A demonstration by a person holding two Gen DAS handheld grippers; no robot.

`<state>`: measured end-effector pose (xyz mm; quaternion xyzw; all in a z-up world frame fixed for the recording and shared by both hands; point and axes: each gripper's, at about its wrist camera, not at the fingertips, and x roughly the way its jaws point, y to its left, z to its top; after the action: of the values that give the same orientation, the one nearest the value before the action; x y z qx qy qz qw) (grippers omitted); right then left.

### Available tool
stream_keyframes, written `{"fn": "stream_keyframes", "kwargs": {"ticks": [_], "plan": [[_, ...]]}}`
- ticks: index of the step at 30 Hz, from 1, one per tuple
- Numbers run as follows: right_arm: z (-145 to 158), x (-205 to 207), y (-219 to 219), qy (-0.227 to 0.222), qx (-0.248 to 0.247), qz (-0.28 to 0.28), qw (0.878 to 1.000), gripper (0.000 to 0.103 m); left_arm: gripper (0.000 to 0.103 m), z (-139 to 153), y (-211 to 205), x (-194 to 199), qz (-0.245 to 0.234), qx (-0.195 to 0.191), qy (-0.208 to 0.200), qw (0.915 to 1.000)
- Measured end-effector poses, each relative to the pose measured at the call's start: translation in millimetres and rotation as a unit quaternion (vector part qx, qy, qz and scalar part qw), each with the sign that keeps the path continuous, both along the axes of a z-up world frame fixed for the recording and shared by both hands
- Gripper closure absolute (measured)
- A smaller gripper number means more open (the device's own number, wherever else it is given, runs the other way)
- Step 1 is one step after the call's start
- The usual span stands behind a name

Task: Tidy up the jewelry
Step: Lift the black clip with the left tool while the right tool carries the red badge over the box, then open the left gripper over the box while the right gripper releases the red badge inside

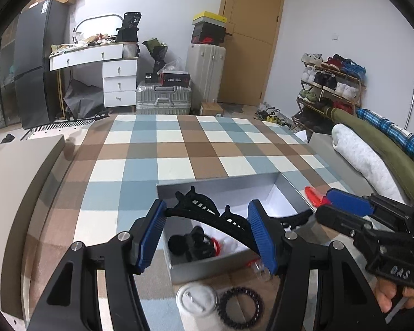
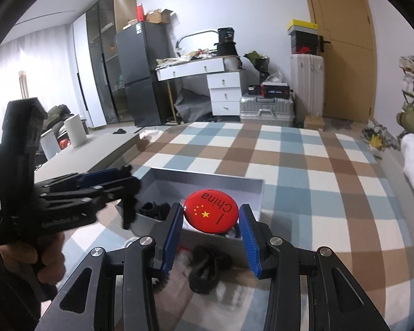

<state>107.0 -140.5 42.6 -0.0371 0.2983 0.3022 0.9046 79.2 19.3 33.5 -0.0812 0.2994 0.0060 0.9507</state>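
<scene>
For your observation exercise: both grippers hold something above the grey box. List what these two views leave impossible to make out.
- Left wrist view: grey box contents, partly hidden behind the black hair clip in the left gripper.
- Right wrist view: box floor, covered by the red badge in the right gripper.
- Left wrist view: bead bracelet, blurred.

We see a glossy red badge (image 2: 211, 215) that looks like smooth metal or plastic, and a matt black plastic hair clip (image 1: 207, 211). The box (image 1: 218, 186) looks like matt grey card, white inside, on checked cloth (image 1: 179, 143). The tongs' pads (image 1: 151, 234) are ribbed blue rubber or plastic.
</scene>
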Motion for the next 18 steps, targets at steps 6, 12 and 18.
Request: {"fn": "stream_keyframes", "kwargs": {"ticks": [6,12,18], "plan": [[-4,14,8,0.016,0.010,0.004,1.000,0.062,0.047,-4,-7,11,-0.003,0.010,0.006,0.9999],[-10,27,10,0.036,0.017,0.000,0.999,0.062,0.047,-10,-11,21,0.003,0.026,0.015,0.9995],[-16,31,11,0.046,0.017,-0.004,0.999,0.062,0.047,-13,-5,28,0.021,0.005,0.021,0.9995]]}}
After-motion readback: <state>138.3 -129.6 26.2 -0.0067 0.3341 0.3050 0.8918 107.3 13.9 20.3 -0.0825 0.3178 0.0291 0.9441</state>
